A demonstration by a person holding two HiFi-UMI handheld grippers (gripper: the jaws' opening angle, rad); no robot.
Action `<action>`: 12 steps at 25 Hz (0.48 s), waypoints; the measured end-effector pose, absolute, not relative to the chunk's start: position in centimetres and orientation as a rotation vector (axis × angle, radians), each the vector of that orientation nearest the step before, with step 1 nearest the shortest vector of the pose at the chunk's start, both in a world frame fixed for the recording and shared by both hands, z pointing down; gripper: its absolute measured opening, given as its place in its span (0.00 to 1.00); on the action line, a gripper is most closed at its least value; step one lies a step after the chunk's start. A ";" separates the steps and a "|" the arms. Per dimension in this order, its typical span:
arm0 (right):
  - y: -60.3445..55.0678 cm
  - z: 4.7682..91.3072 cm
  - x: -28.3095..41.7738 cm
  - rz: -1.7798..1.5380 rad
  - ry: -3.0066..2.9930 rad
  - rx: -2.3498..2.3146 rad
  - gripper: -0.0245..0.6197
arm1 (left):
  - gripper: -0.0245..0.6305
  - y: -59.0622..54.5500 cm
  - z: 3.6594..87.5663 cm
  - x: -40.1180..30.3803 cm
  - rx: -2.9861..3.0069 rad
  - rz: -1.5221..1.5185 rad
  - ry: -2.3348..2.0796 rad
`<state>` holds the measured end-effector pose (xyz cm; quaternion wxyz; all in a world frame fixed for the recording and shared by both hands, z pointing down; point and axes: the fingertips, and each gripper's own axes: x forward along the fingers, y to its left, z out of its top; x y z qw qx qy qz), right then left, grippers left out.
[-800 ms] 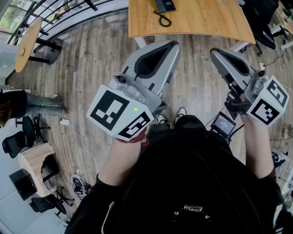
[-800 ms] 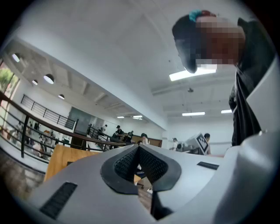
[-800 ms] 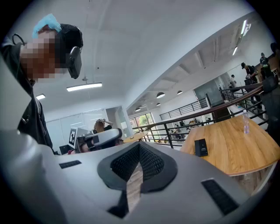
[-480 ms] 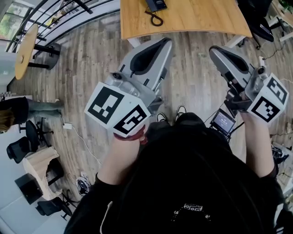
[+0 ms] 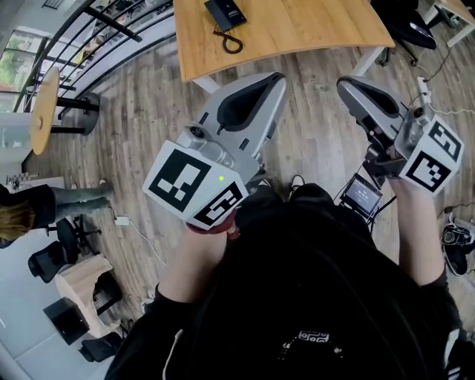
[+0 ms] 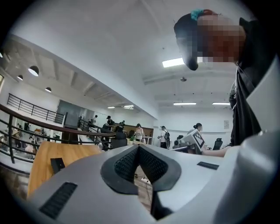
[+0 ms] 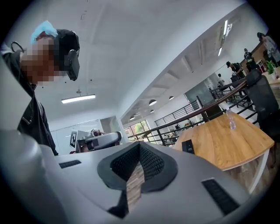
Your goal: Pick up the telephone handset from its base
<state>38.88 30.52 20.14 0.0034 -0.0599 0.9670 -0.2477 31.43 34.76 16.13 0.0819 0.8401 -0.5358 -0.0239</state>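
Note:
A black telephone (image 5: 225,12) with its handset on the base lies on the wooden table (image 5: 297,30) at the top of the head view, its coiled cord (image 5: 231,43) beside it. Both grippers hover level over the wood floor, well short of the table. My left gripper (image 5: 277,77) is shut with nothing in it, its pads meeting at the tip (image 6: 139,148). My right gripper (image 5: 344,83) looks shut and empty too (image 7: 140,145). The telephone (image 6: 57,164) shows small and far at the left in the left gripper view. In the right gripper view the telephone (image 7: 188,146) is at the right.
A round table (image 5: 43,100) and a railing stand at the left, with a person (image 5: 44,204) and office chairs (image 5: 56,252) below them. A black chair (image 5: 404,18) stands by the table's right end. A clear bottle (image 7: 230,120) stands on the table. A small screen (image 5: 361,197) hangs by my right arm.
The table and telephone have slid down and left in the head view, so more of the tabletop shows. Both grippers keep about the same place in the picture and stay shut.

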 end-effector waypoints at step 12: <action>27.7 20.4 39.5 -0.766 2.988 -0.290 0.06 | 0.04 30.9 17.0 29.7 2.526 -0.086 -1.581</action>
